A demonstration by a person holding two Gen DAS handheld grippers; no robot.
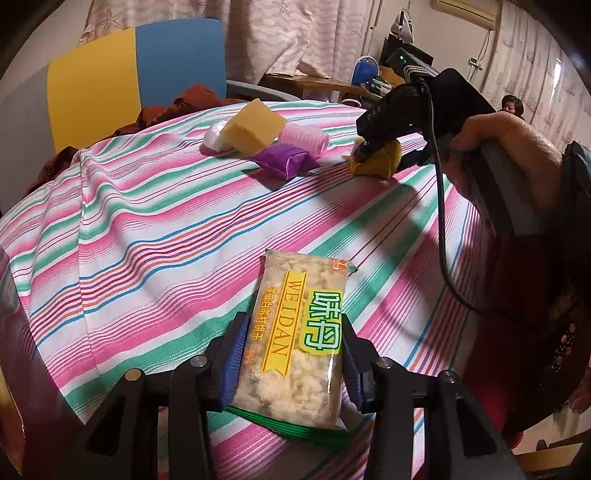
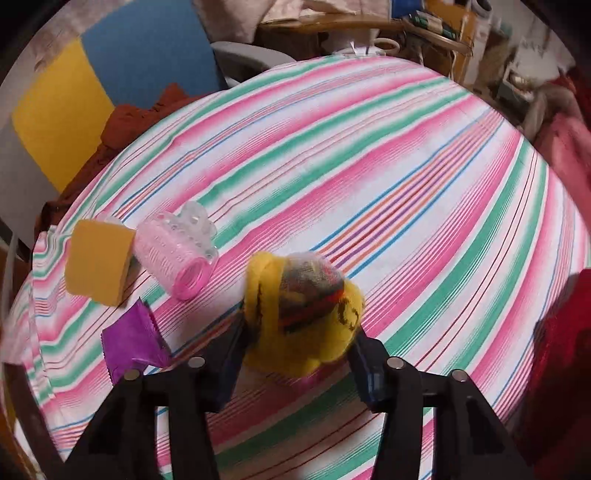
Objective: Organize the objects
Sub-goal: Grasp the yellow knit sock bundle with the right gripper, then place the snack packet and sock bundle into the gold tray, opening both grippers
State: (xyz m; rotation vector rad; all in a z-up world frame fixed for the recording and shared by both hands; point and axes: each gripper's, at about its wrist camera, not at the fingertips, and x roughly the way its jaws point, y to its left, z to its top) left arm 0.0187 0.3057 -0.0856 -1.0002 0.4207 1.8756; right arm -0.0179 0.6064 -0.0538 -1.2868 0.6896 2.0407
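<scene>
Fingers of the left gripper (image 1: 293,354) are pinched on a cracker packet (image 1: 295,343); a yellow pouch (image 2: 303,314) is clamped by the right gripper (image 2: 295,354) beside the gathered sponge (image 2: 98,262), pink roller (image 2: 173,260) and purple sachet (image 2: 133,345). Two items seem left. Beyond the striped cloth (image 2: 406,184), a chair (image 1: 136,66) and curtains (image 1: 280,33) are seen.

A striped tablecloth (image 1: 155,229) in pink, green and white covers the table; behind it a blue and yellow chair (image 1: 136,70), pale patterned curtains (image 1: 295,33), a cluttered wooden desk (image 1: 314,83)
</scene>
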